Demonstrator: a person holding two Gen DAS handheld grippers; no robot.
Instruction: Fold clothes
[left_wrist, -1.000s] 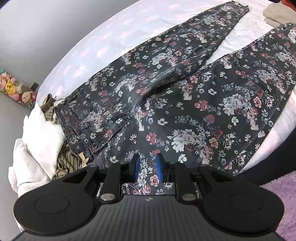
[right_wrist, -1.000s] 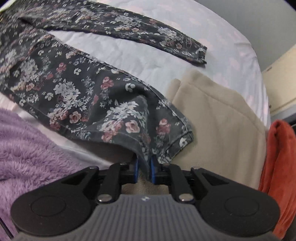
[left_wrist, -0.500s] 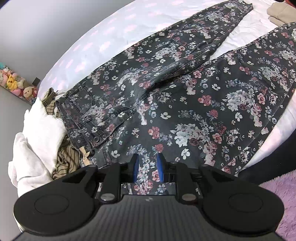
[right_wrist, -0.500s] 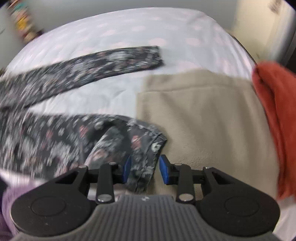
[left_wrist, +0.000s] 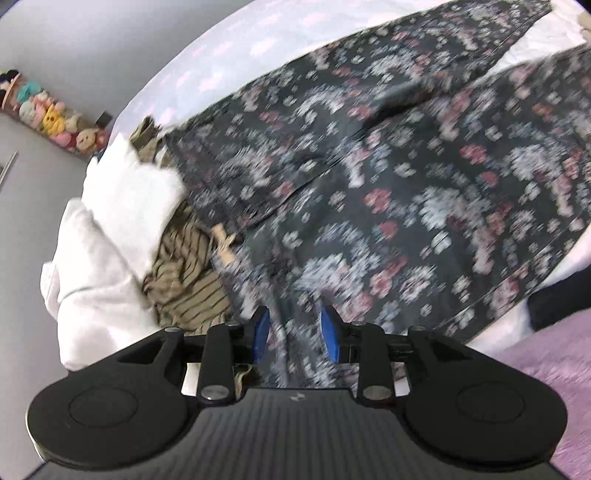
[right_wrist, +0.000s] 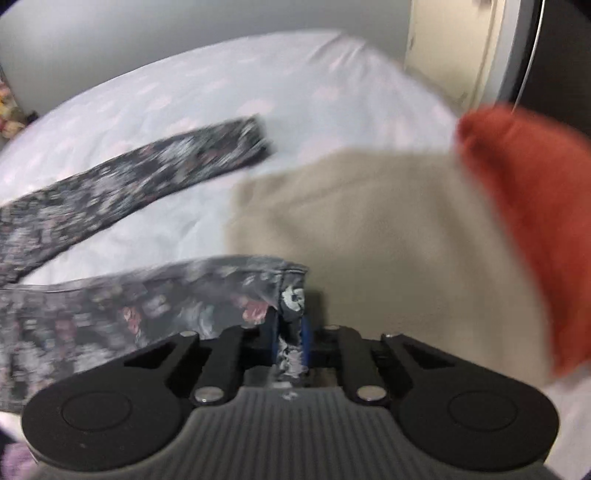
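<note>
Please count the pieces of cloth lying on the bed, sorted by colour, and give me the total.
Dark floral: 1, the trousers
White: 1, the garment
Olive striped: 1, the garment
Beige: 1, the folded cloth
Rust red: 1, the cloth
Purple fluffy: 1, the blanket
Total: 6

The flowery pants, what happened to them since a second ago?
The right gripper let the pants cuff go half a second ago and has pinched it again, swinging to face more of the bed. The left gripper has opened wider around the waist cloth. The far pant leg, beige cloth, red cloth and white clothes stayed put.
</note>
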